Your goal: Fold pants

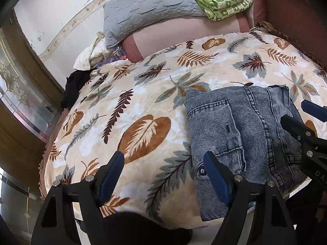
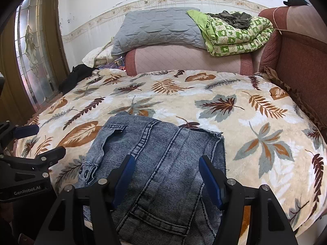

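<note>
Right wrist view: a bed with a leaf-print blanket carries the folded denim pants at its near edge. The right claw stands wide above them, gripping nothing. The left claw, also wide and empty, hovers just beside the pants over the blanket.

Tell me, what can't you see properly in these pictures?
- Folded blue denim pants: near edge hidden behind the right gripper, right wrist view.
- Same pants: right side covered by that gripper's black arm, left wrist view.
- Dark clothes on the green checked quilt: too small to identify.
</note>
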`<state>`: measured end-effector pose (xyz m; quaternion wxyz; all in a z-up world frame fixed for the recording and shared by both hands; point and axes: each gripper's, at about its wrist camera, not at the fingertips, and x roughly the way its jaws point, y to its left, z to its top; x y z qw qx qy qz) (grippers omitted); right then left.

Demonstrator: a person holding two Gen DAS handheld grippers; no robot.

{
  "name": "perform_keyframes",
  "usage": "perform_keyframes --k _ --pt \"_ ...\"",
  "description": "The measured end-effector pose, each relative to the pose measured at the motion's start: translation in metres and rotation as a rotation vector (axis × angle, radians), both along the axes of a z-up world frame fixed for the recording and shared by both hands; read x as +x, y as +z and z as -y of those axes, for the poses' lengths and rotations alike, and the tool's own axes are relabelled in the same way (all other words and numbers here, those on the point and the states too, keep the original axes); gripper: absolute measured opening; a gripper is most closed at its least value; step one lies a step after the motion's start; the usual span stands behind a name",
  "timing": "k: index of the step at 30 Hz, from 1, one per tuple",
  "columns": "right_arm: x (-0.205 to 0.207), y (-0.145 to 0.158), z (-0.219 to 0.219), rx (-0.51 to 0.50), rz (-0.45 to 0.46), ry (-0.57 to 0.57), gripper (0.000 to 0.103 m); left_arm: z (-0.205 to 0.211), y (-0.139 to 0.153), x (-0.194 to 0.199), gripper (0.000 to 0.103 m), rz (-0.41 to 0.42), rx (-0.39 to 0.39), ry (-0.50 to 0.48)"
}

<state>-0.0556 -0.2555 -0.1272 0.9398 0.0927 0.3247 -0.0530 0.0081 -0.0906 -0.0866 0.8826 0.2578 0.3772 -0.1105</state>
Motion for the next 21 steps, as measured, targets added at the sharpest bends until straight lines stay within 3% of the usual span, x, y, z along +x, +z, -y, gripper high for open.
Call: perform_keyframes --k 21 --pt "0.0002 -0.0005 0.0005 0.001 -0.001 0.000 0.069 0.0012 -0.0023 -0.0009 0.080 -0.004 0.001 0.000"
